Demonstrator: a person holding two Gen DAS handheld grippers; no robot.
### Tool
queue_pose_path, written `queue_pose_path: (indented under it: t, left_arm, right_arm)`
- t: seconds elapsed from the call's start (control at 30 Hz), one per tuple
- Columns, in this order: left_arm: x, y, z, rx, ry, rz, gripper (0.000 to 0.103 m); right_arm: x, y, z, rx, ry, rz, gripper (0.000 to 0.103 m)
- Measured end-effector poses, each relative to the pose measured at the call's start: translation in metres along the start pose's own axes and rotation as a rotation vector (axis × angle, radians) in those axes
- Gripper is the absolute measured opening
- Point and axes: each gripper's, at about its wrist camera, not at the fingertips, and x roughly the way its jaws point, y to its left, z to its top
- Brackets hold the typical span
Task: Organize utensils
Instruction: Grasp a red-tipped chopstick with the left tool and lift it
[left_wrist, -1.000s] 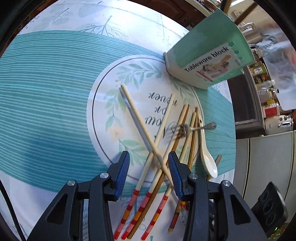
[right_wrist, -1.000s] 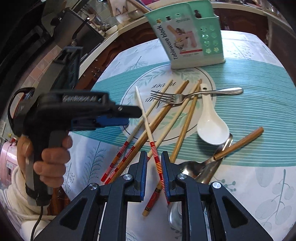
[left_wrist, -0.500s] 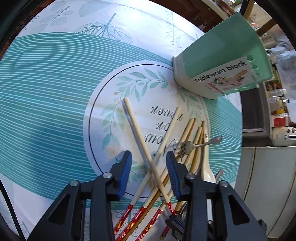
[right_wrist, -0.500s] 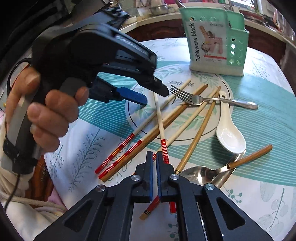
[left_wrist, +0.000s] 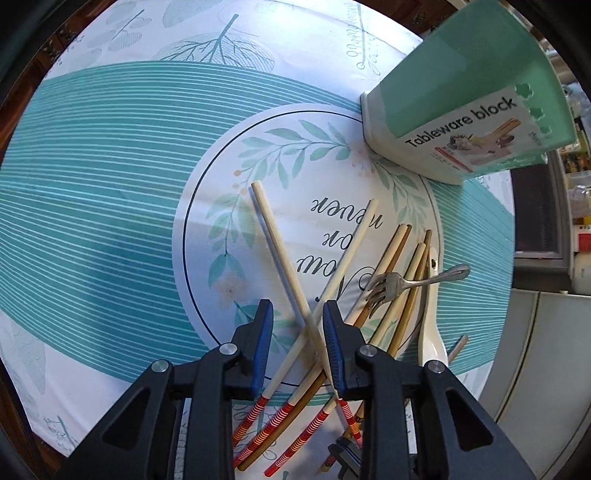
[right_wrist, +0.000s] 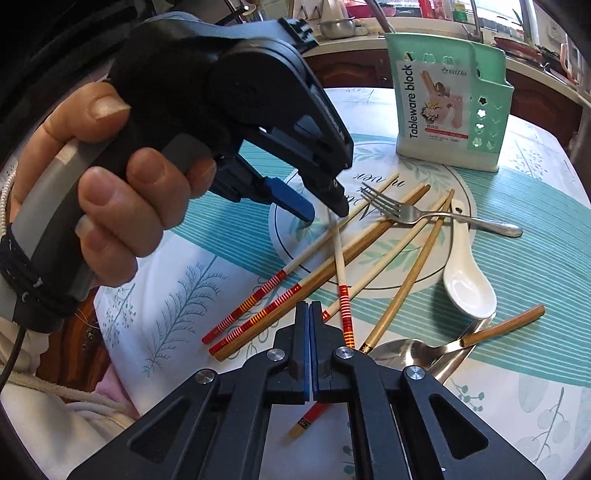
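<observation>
Teal-striped, leaf-printed tablecloth (left_wrist: 110, 155) covers the round table, with kitchen counters behind it. At the far side of the printed white circle stands the mint-green plastic utensil holder labelled "Tableware block" (right_wrist: 452, 107), upright. Scattered across the circle lie pale bamboo chopsticks with red-and-orange banded ends (right_wrist: 258, 295), crossing one another, plus plainer brown ones beside them. A steel fork (right_wrist: 424, 216) rests on top of the chopsticks, its handle across a white ceramic soup spoon (right_wrist: 467, 284). Nearer the right camera, two steel spoons (right_wrist: 417, 354) sit under another brown chopstick.

The left gripper (left_wrist: 297, 325), held in a hand (right_wrist: 107, 192), points steeply down over the pile; its blue pads have just been closing and now stand a narrow gap apart, straddling the crossing of two pale chopsticks (left_wrist: 306, 321); the right pad looks to be against them, the left one stands clear.

The right gripper (right_wrist: 308, 314) has its pads pressed together. One banded chopstick (right_wrist: 345, 314) runs just beside its right finger and out beneath; a grip there cannot be told.
</observation>
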Motion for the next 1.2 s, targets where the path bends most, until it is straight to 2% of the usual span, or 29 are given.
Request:
queue_pose_path:
  t: [0.03, 0.17, 0.23, 0.3, 0.4, 0.53, 0.77, 0.9, 0.93, 1.0, 1.03, 1.07, 1.2]
  left_arm:
    - [0.001, -0.004, 0.000, 0.013, 0.001, 0.034, 0.019]
    - [0.003, -0.024, 0.001, 0.063, 0.013, 0.125, 0.016]
    - [0.004, -0.030, 0.003, 0.070, 0.021, 0.138, 0.009]
    - [0.005, -0.031, 0.005, 0.064, 0.021, 0.147, 0.007]
    - [0.003, -0.026, 0.006, 0.042, 0.004, 0.120, 0.005]
    - [-0.003, -0.002, 0.002, -0.011, -0.013, 0.075, 0.003]
    - [-0.013, 0.030, -0.019, -0.030, -0.022, 0.051, 0.003]
    - [-0.024, 0.048, -0.030, -0.019, -0.037, 0.025, 0.003]
    - [-0.026, 0.051, -0.032, -0.020, -0.039, 0.018, 0.003]
    - [-0.029, 0.060, -0.041, -0.021, -0.048, 0.005, 0.003]
    - [-0.032, 0.064, -0.044, -0.024, -0.051, -0.002, 0.003]
    - [-0.034, 0.069, -0.046, -0.027, -0.050, -0.013, 0.003]
    - [-0.038, 0.080, -0.053, -0.020, -0.049, -0.038, 0.003]
  right_arm:
    - [-0.002, -0.002, 0.001, 0.007, -0.005, -0.001, 0.001]
    - [-0.009, -0.007, 0.003, 0.036, -0.025, 0.005, 0.001]
    - [-0.012, -0.009, 0.004, 0.048, -0.031, 0.009, 0.001]
    - [-0.014, -0.012, 0.003, 0.058, -0.034, 0.012, 0.001]
    - [-0.017, -0.014, 0.002, 0.064, -0.043, 0.019, 0.001]
    - [-0.018, -0.019, 0.006, 0.092, -0.036, 0.040, 0.001]
    - [0.001, -0.030, 0.027, 0.199, 0.048, 0.108, 0.001]
    - [0.018, -0.036, 0.051, 0.260, 0.099, 0.107, 0.002]
    - [0.021, -0.036, 0.059, 0.272, 0.115, 0.103, 0.004]
    - [0.027, -0.038, 0.072, 0.303, 0.137, 0.079, 0.014]
    - [0.030, -0.039, 0.078, 0.322, 0.145, 0.065, 0.024]
    - [0.033, -0.040, 0.085, 0.345, 0.156, 0.041, 0.028]
    - [0.046, -0.041, 0.104, 0.399, 0.212, -0.027, 0.028]
